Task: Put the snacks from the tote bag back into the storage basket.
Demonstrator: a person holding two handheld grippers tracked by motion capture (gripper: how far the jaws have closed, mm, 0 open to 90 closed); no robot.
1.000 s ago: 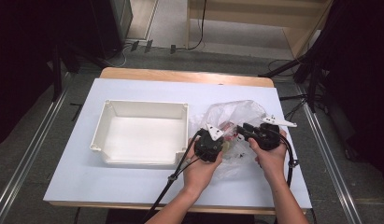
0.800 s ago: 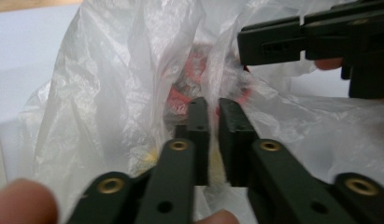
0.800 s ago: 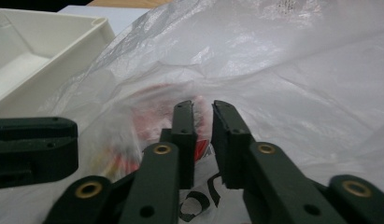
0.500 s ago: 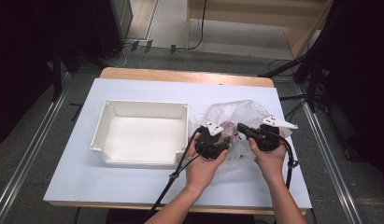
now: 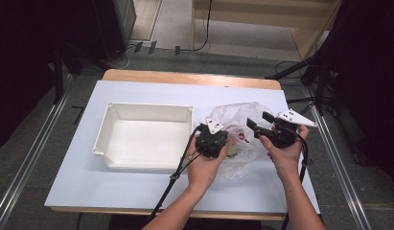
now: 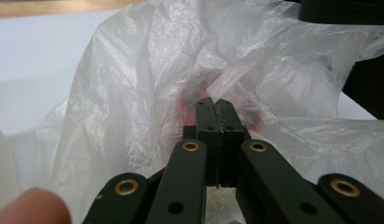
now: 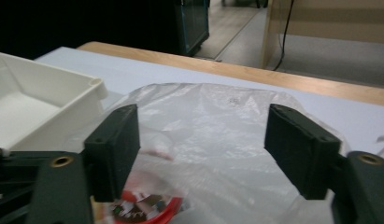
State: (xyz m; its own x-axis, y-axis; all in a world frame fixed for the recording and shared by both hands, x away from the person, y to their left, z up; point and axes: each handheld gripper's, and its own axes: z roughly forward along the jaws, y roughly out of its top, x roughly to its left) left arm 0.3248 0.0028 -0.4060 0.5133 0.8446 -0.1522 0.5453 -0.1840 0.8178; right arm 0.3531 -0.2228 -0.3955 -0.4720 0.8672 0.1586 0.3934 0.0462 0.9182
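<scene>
Clear plastic bag [image 5: 235,139] lies on worktop [image 5: 137,187], right of empty white tray [image 5: 146,139], red-labelled contents inside. Left tongs [image 6: 214,106] pinched on bag film. Right tongs [image 7: 203,149] just opened wide, nothing between. Unpacking barely begun.

White rectangular tray [image 5: 146,141] on the left half of the desk [image 5: 137,96], open side up, nothing inside. White desk top over a wooden board, a strip of wood [image 5: 190,78] showing along the far edge. Beyond it grey floor with black cables [image 5: 204,33] (trailing toward a pale wooden cabinet [image 5: 261,19]). Metal rails [image 5: 27,172] along both sides.
</scene>
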